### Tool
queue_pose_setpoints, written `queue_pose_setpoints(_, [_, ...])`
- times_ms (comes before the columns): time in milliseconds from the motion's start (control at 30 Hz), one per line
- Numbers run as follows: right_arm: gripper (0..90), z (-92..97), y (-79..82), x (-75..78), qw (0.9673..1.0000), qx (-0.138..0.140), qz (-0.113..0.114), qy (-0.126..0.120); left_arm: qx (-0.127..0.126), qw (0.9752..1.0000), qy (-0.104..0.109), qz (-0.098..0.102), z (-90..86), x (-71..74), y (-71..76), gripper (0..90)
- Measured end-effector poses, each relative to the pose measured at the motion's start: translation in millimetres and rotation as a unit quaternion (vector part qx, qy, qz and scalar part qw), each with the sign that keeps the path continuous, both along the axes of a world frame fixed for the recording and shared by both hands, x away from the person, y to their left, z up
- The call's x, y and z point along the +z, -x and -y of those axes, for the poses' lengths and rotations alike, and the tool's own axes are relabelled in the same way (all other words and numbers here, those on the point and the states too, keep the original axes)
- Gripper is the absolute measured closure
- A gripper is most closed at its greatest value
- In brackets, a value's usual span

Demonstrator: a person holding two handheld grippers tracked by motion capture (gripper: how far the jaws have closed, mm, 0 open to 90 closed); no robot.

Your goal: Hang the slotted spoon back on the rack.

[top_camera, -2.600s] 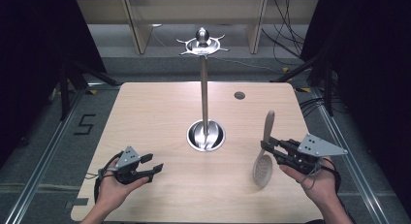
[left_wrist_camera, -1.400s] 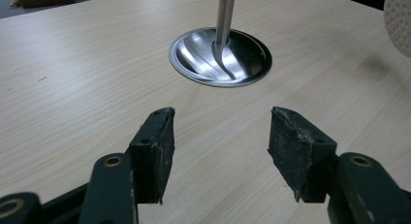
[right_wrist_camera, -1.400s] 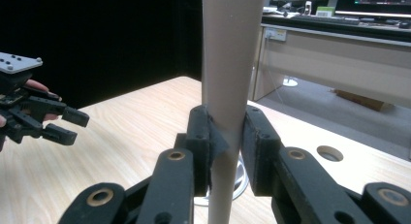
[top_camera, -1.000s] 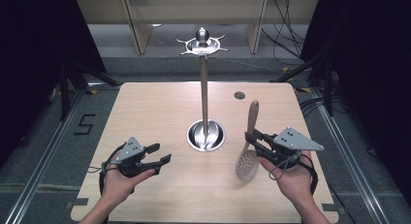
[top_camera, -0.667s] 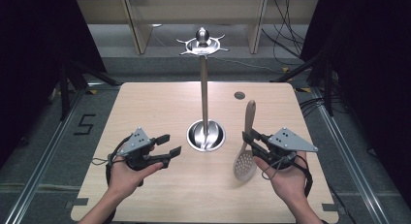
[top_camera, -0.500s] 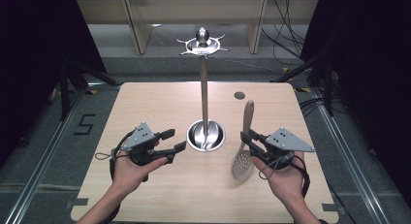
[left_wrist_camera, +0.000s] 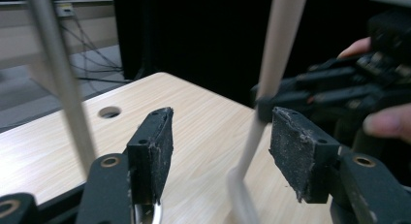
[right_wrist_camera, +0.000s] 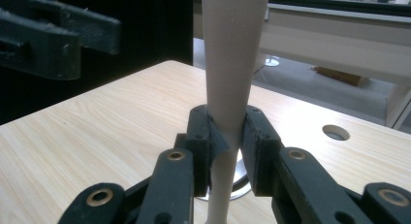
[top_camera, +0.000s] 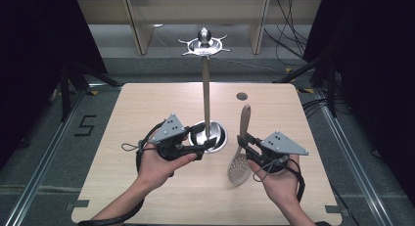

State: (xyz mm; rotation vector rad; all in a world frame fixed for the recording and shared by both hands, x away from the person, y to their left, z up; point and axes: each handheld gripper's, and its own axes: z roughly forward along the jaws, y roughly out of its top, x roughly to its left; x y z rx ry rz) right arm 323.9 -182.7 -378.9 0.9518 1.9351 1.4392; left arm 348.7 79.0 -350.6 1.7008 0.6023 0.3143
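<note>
Slotted spoon held up at lower right of the bench

The right tongs [top_camera: 243, 142] are clamped on the handle of the pale slotted spoon [top_camera: 240, 162], its bowl hanging below them over the bench [top_camera: 147, 103]. The left tongs [top_camera: 198, 143], at lower centre beside the steel stand [top_camera: 206, 96], stand apart with nothing pinched; they have just been narrowing, the spoon handle showing beyond their gap in the left gripper view.
</note>
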Motion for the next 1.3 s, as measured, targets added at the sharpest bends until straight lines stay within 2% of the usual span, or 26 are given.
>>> queue_pose_setpoints(33, [75.5,-1.1,-0.6,-0.6,1.0,0.005,0.005,0.001,-0.001,1.0,-0.003,0.0,3.3,2.2,0.1,41.0])
queue_pose_setpoints(133, [75.5,-4.2,2.2,-1.0,1.0,0.0,-0.007,-0.002,-0.011,0.9999,-0.001,0.001,14.3,6.3,-1.0,43.6])
queue_pose_setpoints(167, [75.5,-4.0,0.9,-1.2,1.0,0.002,0.004,0.004,-0.012,0.9999,0.004,-0.001,18.5,7.3,-1.2,43.9])
queue_pose_setpoints(333, [75.5,-5.8,2.3,-0.7,1.0,0.003,-0.005,0.001,-0.022,0.9997,0.004,-0.001,36.7,11.8,-3.3,45.8])
queue_pose_setpoints(367, [75.5,-4.7,1.7,-0.3,1.0,0.001,0.004,0.009,-0.023,0.9997,0.004,-0.001,39.8,12.4,-4.2,46.5])
queue_pose_setpoints(467, [75.5,-5.5,2.5,0.1,1.0,0.001,-0.003,0.002,-0.026,0.9997,0.003,-0.002,47.5,12.5,-7.4,48.9])
queue_pose_setpoints(500, [75.5,-5.5,2.6,0.2,1.0,0.001,-0.003,0.003,-0.028,0.9996,-0.001,-0.003,49.1,12.7,-8.4,49.3])
queue_pose_setpoints(600, [75.5,-6.8,4.2,0.1,1.0,-0.006,-0.007,0.002,-0.028,0.9995,0.012,-0.012,53.3,12.9,-10.9,51.4])
queue_pose_setpoints(633, [75.5,-5.9,2.8,-0.2,0.9999,-0.002,0.003,0.01,-0.029,0.9995,0.009,-0.012,54.3,13.1,-11.6,52.7])
queue_pose_setpoints(733, [75.5,-7.5,4.0,-0.5,1.0,0.001,-0.003,0.008,-0.031,0.9994,0.01,-0.012,57.2,13.0,-12.8,56.0])
queue_pose_setpoints(833, [75.5,-8.2,4.0,-0.8,0.9999,-0.003,0.007,0.014,-0.033,0.9992,0.014,-0.014,59.1,13.8,-13.5,60.0])
queue_pose_setpoints(900, [75.5,-9.9,5.6,-0.5,0.9999,-0.002,-0.002,0.013,-0.035,0.9993,0.012,-0.01,59.9,14.3,-13.7,62.8])
queue_pose_setpoints(1033, [75.4,-12.9,7.5,1.0,0.9998,-0.001,0.006,0.02,-0.039,0.999,0.021,-0.009,58.4,15.7,-13.9,70.9])
queue_pose_setpoints(1100, [75.1,-13.5,8.5,2.0,0.9996,0.0,0.009,0.026,-0.034,0.9993,0.014,0.003,56.9,16.9,-12.8,73.7])
queue_pose_setpoints(1167, [72.1,-15.7,9.2,2.8,0.9994,0.005,0.015,0.031,-0.035,0.9992,0.017,-0.006,54.2,17.4,-13.8,74.1])
queue_pose_setpoints(1233, [62.0,-16.0,10.2,6.0,0.9974,-0.002,0.043,0.057,-0.033,0.9993,0.014,-0.007,51.0,17.7,-14.6,74.3])
queue_pose_setpoints(1300, [55.0,-15.9,10.3,8.1,0.9958,0.0,0.058,0.071,-0.031,0.9995,0.01,-0.005,47.6,18.4,-15.3,74.3])
